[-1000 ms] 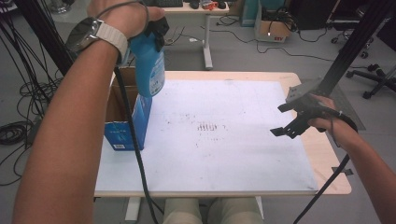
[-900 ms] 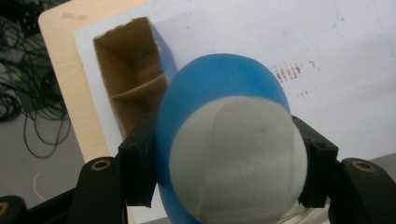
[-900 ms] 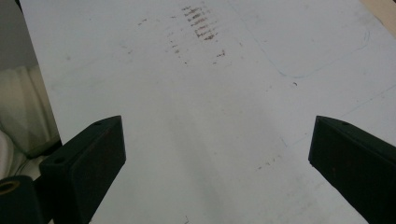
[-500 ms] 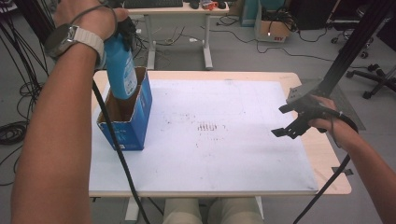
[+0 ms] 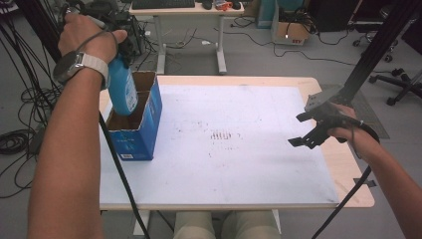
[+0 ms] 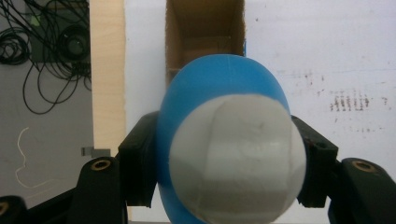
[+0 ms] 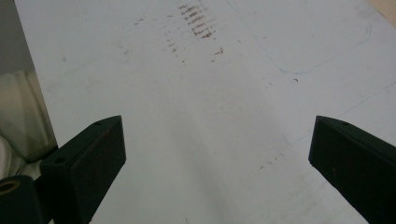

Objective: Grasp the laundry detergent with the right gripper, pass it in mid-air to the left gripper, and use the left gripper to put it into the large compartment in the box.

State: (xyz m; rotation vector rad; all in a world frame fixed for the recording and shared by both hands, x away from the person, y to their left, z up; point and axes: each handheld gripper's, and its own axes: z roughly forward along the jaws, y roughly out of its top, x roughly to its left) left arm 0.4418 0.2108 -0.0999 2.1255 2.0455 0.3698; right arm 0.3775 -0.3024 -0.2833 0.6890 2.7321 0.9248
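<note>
The blue bottle (image 5: 122, 89) hangs upright over the open top of the blue cardboard box (image 5: 139, 134) at the table's (image 5: 249, 194) left edge, its base seemingly just inside the opening, though the hand hides part of it. The left gripper (image 6: 224, 154) is clamped on the bottle's sides near its white cap (image 6: 236, 156). The right gripper (image 5: 312, 130) hovers over the table's right side, jaws wide apart and empty.

Bottle (image 5: 122, 89) lower end hidden inside box (image 5: 139, 134); left gripper (image 6: 224, 154) pads hidden behind bottle.
</note>
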